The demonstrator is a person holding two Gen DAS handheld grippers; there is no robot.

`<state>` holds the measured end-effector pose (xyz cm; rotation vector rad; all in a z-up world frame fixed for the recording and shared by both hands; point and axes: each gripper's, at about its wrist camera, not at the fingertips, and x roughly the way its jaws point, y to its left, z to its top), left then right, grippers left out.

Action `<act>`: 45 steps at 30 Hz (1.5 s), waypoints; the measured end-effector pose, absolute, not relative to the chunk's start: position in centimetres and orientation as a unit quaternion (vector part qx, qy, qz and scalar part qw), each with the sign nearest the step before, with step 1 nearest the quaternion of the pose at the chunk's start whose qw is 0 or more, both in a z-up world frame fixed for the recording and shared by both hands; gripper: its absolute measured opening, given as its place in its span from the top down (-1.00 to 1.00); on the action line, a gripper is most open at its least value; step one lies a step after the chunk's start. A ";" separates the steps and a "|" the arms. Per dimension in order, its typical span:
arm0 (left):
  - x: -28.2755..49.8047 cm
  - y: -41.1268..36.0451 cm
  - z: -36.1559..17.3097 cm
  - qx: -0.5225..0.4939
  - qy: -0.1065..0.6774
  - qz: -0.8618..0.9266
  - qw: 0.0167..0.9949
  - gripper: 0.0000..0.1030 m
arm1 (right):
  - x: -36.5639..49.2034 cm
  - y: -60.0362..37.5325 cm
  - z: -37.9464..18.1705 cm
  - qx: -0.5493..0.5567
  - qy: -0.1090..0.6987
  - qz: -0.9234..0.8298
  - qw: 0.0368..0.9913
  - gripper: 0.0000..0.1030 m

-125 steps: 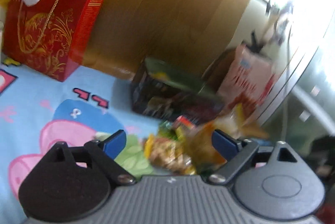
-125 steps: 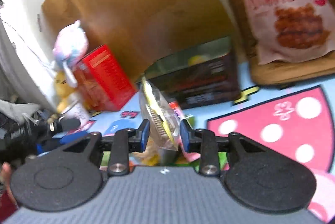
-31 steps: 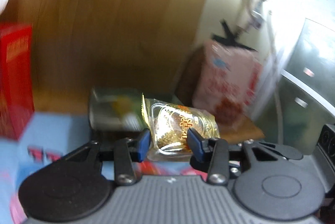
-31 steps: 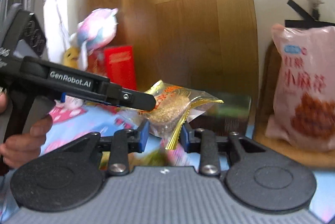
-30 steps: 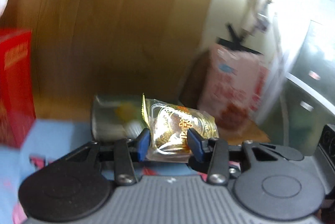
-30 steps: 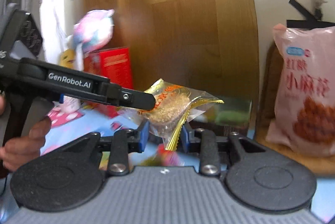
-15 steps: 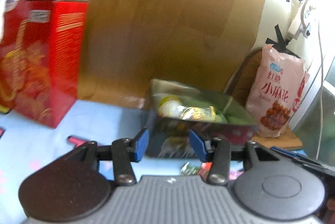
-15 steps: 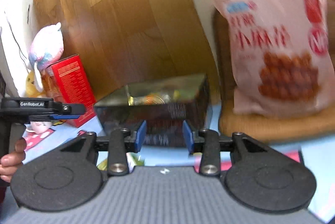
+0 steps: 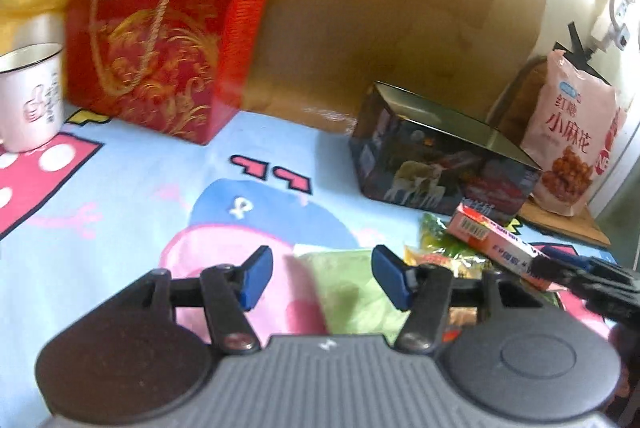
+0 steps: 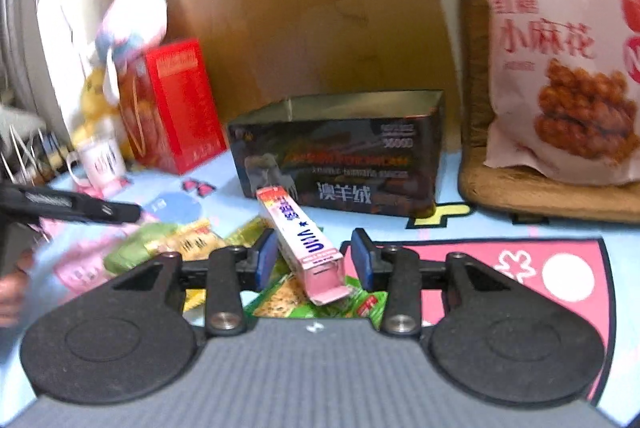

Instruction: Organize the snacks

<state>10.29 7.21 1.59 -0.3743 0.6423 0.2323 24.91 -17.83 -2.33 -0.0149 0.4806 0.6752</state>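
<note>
Your left gripper (image 9: 318, 278) has empty jaws, opening over the near snack pile (image 10: 180, 244). Your right gripper (image 10: 314, 260) has jaws narrowing around the pink box (image 10: 300, 240), not yet gripping. The tin (image 10: 340, 151) stands farther back, open-topped, likely to receive them.

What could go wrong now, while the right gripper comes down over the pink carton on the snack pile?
The pink carton lies tilted across loose snack packets; as the right gripper closes, with its jaws not yet touching it, it may slip or pinch a packet too. The carton's near flap is open, so it could crush. The left gripper, opening over the green packet, works close by; the two may collide.
</note>
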 end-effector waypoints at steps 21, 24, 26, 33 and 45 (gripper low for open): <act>9.3 -0.3 1.7 -0.182 0.332 -0.093 0.921 -0.06 | 15.3 -22.5 -3.1 -0.081 0.195 0.354 0.911 0.27; 9.5 -1.1 1.4 -0.184 0.340 -0.101 0.917 -0.05 | 14.6 -22.2 -3.6 -0.086 0.196 0.351 0.911 0.23; 9.7 -1.5 1.1 -0.187 0.346 -0.107 0.913 -0.05 | 14.2 -22.0 -3.8 -0.094 0.201 0.347 0.911 0.14; 10.6 -2.6 -0.3 -0.190 0.364 -0.102 0.906 0.03 | 15.3 -21.4 -5.0 -0.076 0.255 0.332 0.905 0.13; 11.6 0.3 4.0 -0.213 0.314 -0.080 0.922 0.15 | 16.5 -19.6 -2.1 -0.070 0.195 0.330 0.921 0.51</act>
